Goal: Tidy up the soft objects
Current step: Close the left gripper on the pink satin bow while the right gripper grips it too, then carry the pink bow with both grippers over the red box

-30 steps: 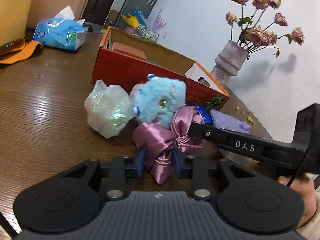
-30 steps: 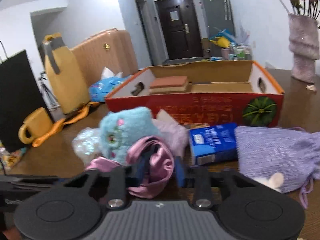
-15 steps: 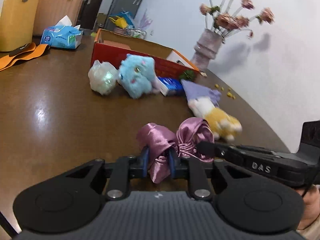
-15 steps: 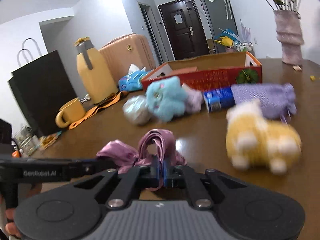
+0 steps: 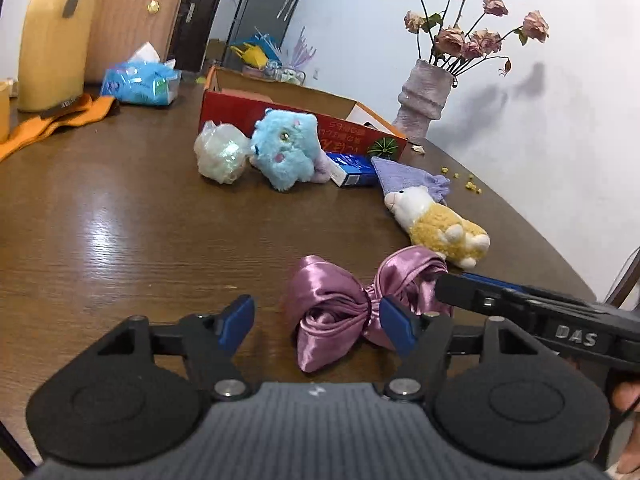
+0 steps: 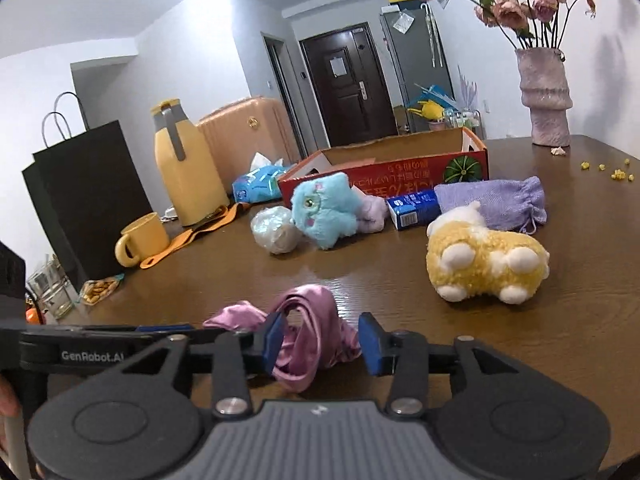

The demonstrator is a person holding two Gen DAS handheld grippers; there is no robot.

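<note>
A purple satin bow (image 5: 352, 304) lies on the brown table (image 5: 120, 232) near its front edge; it also shows in the right wrist view (image 6: 308, 332). My left gripper (image 5: 316, 318) is open, its jaws wide on either side of the bow's left half. My right gripper (image 6: 320, 344) is open around the bow's other half, not squeezing it. A yellow plush (image 5: 440, 228), a blue plush (image 5: 286, 152), an iridescent soft ball (image 5: 220, 152) and a lilac knit pouch (image 5: 408, 178) lie further back.
An open red cardboard box (image 5: 288, 108) stands behind the toys, a blue carton (image 5: 352, 166) in front of it. A flower vase (image 5: 424, 96) stands at the back right. A yellow mug (image 6: 140, 240), yellow thermos (image 6: 184, 160), black bag (image 6: 84, 196) and tissue pack (image 5: 138, 82) are on the left.
Both grippers, shut on the bow half a second ago, have opened; the bow now rests loose on the table. Over the last second it was carried from the toy pile toward the front.
</note>
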